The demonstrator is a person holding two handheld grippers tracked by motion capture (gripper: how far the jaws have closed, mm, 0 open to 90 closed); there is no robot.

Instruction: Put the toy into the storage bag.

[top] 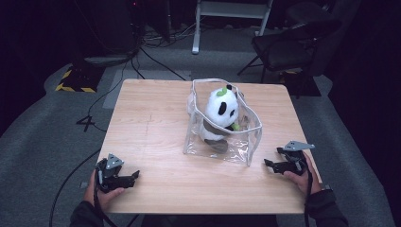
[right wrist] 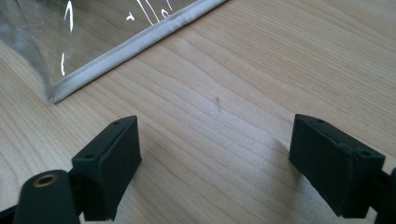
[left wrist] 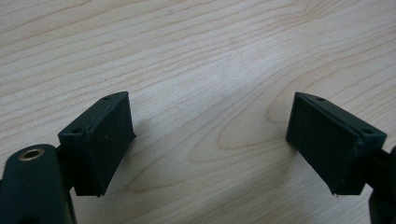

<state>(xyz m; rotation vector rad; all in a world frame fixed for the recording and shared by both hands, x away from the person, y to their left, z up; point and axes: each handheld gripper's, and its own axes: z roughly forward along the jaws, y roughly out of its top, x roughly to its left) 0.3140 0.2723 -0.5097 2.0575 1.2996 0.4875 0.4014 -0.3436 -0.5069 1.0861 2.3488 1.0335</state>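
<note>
Our left gripper (top: 134,176) and right gripper (top: 267,163) rest released on the wooden table (top: 156,132), jaws spread with nothing between them. Between and beyond them, the panda plush (top: 220,113) sits upright inside the clear bag (top: 239,146), nearer our right gripper.

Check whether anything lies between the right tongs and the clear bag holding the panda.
Nothing visible does. Bare wooden table lies between the open right tongs and the clear bag, whose piped bottom edge is close ahead.
</note>
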